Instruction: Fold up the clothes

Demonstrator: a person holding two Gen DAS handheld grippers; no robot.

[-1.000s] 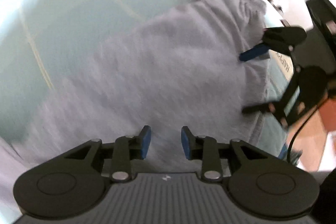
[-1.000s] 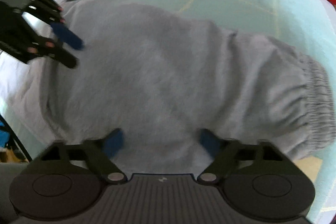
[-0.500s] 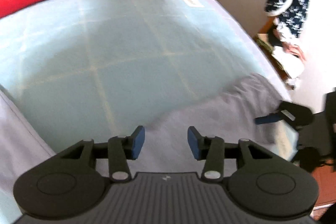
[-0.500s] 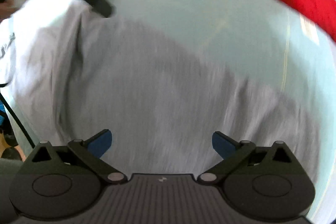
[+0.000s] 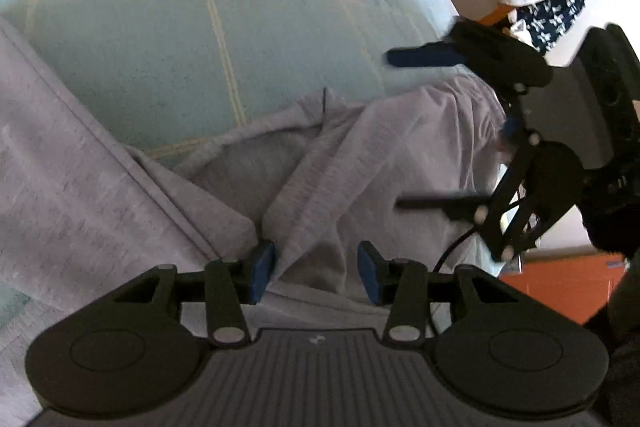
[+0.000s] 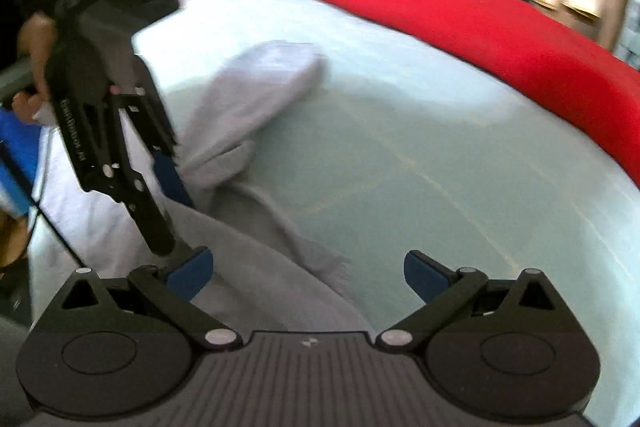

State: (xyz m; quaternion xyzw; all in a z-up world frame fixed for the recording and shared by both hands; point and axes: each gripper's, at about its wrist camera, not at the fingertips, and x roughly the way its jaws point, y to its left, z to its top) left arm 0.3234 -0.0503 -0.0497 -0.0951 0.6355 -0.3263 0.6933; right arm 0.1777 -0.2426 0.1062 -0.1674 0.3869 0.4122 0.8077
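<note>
Pale-blue checked bedsheet (grey sweatpants rumpled), red blanket.

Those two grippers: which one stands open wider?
The right gripper: its blue pads sit far apart over the grey garment. The left gripper shows a narrower gap.

no legible txt; gripper print too blurred.
</note>
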